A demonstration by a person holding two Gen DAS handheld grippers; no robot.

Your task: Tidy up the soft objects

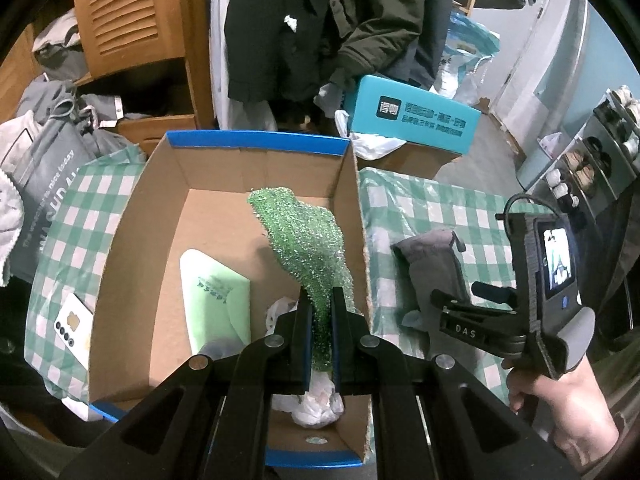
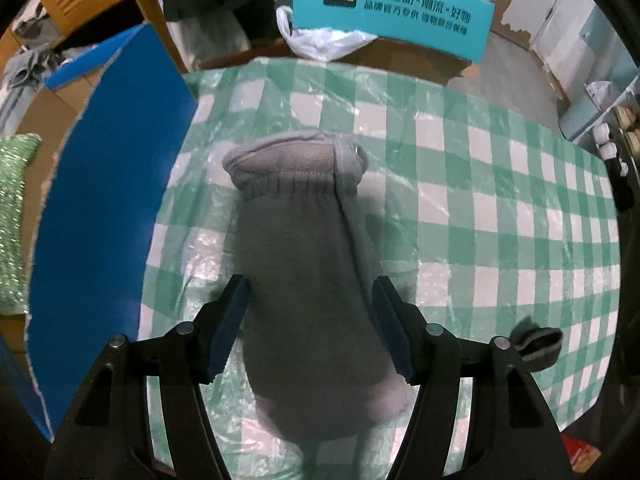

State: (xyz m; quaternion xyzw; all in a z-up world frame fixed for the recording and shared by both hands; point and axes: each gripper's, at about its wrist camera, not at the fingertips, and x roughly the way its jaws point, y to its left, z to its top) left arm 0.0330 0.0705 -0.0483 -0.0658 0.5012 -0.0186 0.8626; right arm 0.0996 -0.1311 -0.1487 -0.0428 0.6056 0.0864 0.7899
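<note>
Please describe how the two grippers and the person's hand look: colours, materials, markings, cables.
Both grippers are black, with silver pivot bolts and ridged blue pads lining the jaws. The left gripper shows this close up. The right gripper carries white "DAS" lettering, a small lit screen, a grey handle and a black cable. The hand is bare; no sleeve shows.

A table covered with a green-and-white checked plastic cloth (image 2: 460, 184) carries everything. An open brown cardboard box with blue rims (image 1: 132, 216) sits on its left part, its blue outer wall showing in the right wrist view. Just beside the box's right wall, a grey fleece mitten with an elastic cuff (image 2: 304, 264) lies flat on the cloth, cuff toward the far edge. A small dark grey knitted piece (image 2: 538, 344) rests near the mitten, toward the right edge. A white phone with a row of camera lenses (image 1: 74, 330) lies left of the box, near the left edge
</note>
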